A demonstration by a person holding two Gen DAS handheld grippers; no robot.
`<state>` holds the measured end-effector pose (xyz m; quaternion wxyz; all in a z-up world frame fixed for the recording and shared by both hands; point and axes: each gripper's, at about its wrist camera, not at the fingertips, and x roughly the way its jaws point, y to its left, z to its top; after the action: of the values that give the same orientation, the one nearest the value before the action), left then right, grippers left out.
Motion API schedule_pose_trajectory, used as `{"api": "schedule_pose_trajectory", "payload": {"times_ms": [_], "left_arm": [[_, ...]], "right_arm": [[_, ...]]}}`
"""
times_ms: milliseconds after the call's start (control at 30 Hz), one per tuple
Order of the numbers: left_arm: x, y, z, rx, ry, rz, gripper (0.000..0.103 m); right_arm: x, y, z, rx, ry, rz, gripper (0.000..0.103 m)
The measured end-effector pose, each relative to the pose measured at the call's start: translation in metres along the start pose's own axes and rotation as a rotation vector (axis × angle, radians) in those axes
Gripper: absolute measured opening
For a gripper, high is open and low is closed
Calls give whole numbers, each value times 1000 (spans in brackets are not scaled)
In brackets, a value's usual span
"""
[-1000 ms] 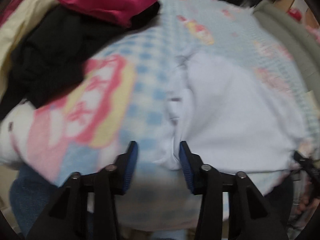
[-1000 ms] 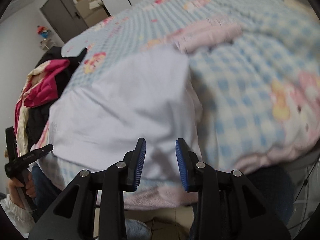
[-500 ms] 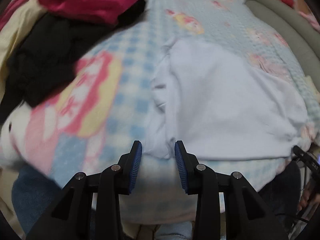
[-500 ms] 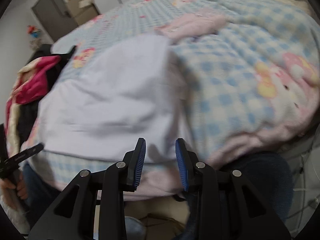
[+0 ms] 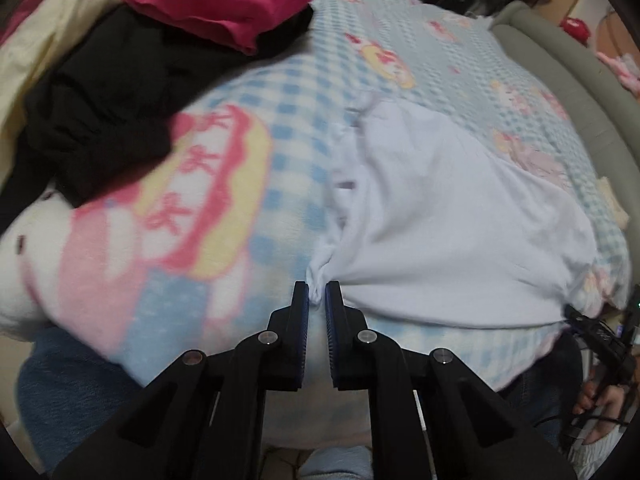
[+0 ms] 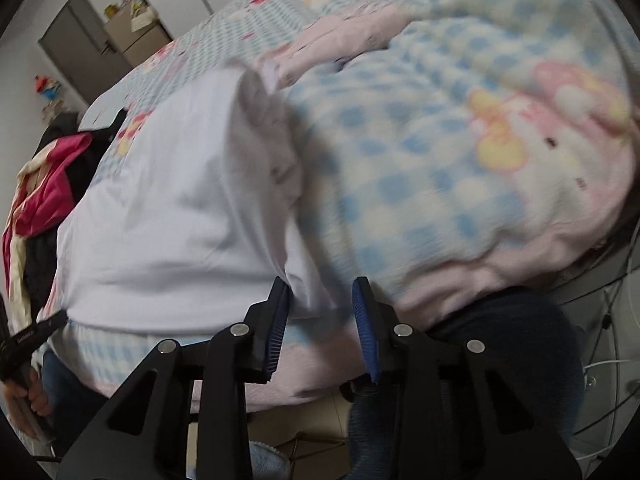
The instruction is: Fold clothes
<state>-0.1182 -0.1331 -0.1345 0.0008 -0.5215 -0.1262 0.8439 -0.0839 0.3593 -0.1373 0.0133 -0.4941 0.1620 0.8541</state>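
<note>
- Left gripper (image 5: 317, 294), black frame with blue pads: jaws closing and now pinched on the near left corner of the white cotton garment (image 5: 452, 232); half a second ago they stood apart around that same corner. Cloth bunches into a small twist between the pads.
- Right gripper (image 6: 321, 300), same build: jaws apart, the garment's near right corner lying between them, pads not yet pressing.
- White cotton garment: spread flat on the bed near its front edge, one side layer turned in.
- Blue-and-white checked fleece blanket with pink cartoon print (image 5: 256, 148): bed cover beneath the garment.
- Heap of black, magenta and cream clothes (image 5: 168, 36): far left of the bed, well apart, untouched.
- Judgement: one corner secured, the other pending; once both are held, the near hem looks ready to be carried over for the fold.
</note>
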Motion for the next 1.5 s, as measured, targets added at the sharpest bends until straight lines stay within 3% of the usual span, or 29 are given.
{"api": "schedule_pose_trajectory", "payload": {"times_ms": [133,267,333,367,433,500,633,700,833,933,1000,1100,1133,1233,1300,1367,1467,1500], "left_arm": [[-24,-3,14,-13,-66,-108,9],[-35,-39,42,137,-177,-159,18],[-27,-58,62,175,-213,-201,51],[-21,-68,70,186,-225,-233,55],[-5,-87,83,197,-229,-299,55],[17,-103,91,217,-184,-295,55],[62,-102,97,203,-86,-135,50],[69,-87,99,159,-75,-142,49],[60,-75,102,140,-71,-163,48],[40,-81,98,163,-113,-193,46],[30,-92,89,176,-123,-248,47],[19,-109,73,201,-122,-328,47],[23,-114,66,219,-115,-323,47],[40,-105,55,204,-59,-208,46],[38,-86,53,159,-47,-186,31],[30,-66,51,109,-49,-187,31],[7,-52,41,78,-82,-211,36],[1,-52,36,86,-85,-233,38]], "right_arm": [[-11,3,3,7,-24,-28,33],[-36,29,26,-91,-107,97,33],[-33,47,43,-164,-126,120,33],[-26,54,55,-193,-113,138,33],[-16,59,69,-191,-118,171,33],[-4,60,76,-197,-108,160,33],[38,71,90,-192,-68,88,29],[47,57,93,-147,-40,61,21],[39,27,92,-79,-26,58,27],[20,15,96,-38,-58,67,30],[-1,20,97,-50,-111,108,32],[-10,44,86,-116,-103,186,32],[-3,49,79,-134,-75,180,32],[22,64,54,-184,13,154,32],[35,52,42,-166,47,92,19],[28,36,39,-124,36,75,11],[10,19,37,-74,4,78,15],[5,18,37,-70,-7,98,22]]}}
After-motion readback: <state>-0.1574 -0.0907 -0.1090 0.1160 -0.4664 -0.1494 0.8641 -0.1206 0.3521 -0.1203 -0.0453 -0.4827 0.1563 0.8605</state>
